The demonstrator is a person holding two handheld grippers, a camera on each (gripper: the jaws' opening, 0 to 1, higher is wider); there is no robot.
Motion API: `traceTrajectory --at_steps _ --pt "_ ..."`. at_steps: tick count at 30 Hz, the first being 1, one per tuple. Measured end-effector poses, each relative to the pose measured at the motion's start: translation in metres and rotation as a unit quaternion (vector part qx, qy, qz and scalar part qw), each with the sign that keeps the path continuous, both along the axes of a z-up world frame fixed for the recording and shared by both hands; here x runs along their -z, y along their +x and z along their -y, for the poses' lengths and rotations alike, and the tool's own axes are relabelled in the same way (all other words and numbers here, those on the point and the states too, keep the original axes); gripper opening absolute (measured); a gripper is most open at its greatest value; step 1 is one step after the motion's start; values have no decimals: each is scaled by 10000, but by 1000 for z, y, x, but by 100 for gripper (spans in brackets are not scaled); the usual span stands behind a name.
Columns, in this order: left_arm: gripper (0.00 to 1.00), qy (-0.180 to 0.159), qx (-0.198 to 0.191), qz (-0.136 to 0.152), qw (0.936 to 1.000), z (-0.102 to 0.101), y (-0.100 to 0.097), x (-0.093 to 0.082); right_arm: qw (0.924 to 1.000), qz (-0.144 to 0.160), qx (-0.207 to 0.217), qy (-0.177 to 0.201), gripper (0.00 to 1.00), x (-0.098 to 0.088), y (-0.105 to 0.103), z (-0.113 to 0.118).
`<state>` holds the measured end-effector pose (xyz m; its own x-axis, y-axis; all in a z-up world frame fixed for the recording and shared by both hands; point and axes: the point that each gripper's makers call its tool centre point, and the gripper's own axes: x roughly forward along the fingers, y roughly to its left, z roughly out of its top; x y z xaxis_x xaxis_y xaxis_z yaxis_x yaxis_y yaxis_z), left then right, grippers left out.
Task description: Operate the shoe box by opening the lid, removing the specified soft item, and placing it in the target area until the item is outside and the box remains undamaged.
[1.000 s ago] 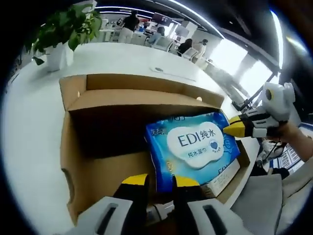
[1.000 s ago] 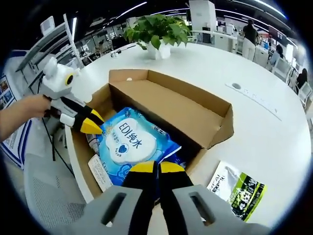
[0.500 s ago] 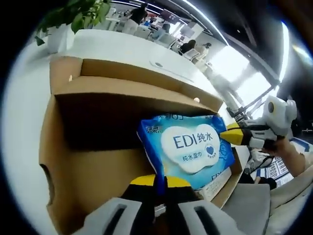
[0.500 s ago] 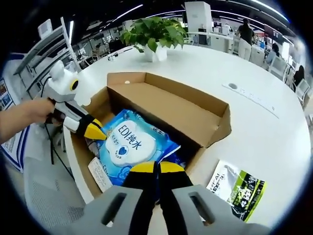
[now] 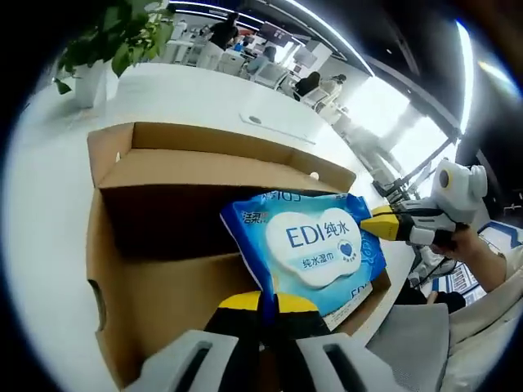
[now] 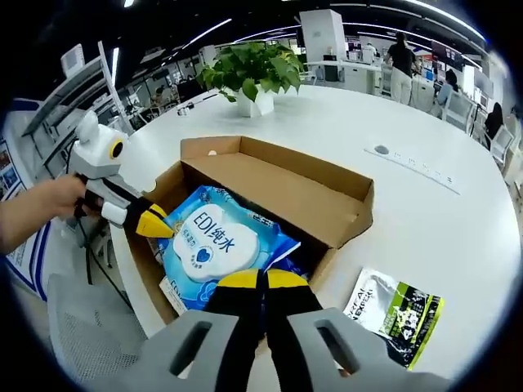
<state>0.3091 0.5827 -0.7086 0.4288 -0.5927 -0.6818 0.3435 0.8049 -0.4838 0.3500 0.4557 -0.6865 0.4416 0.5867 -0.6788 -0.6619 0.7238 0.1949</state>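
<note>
Pinching the wipes pack (image 5: 315,249) over the shoe box (image 5: 155,245), both tongs (image 5: 268,300) (image 6: 261,279) clamped.

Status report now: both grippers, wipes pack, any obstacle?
Left gripper and right gripper both shut on blue wet-wipes pack. Pack above open brown cardboard box. Green-black pouch on white table, beside box.

Your left hand-held gripper (image 5: 268,304) has its yellow-tipped jaws pressed together, and your right hand-held gripper (image 6: 261,282) is closed the same way. In the right gripper view your left hand (image 6: 39,208) grips its handle; in the left gripper view your right hand (image 5: 476,249) does likewise.
</note>
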Motion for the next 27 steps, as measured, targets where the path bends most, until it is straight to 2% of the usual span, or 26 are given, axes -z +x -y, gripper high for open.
traceTrajectory --at_steps 13,27 --pt "3 32 147 253 9996 19 -3 -25 9993 -1 249 272 0 -20 -5 20" --pt "3 -39 444 390 9982 68 1 -43 9965 40 742 396 0 -34 0 70"
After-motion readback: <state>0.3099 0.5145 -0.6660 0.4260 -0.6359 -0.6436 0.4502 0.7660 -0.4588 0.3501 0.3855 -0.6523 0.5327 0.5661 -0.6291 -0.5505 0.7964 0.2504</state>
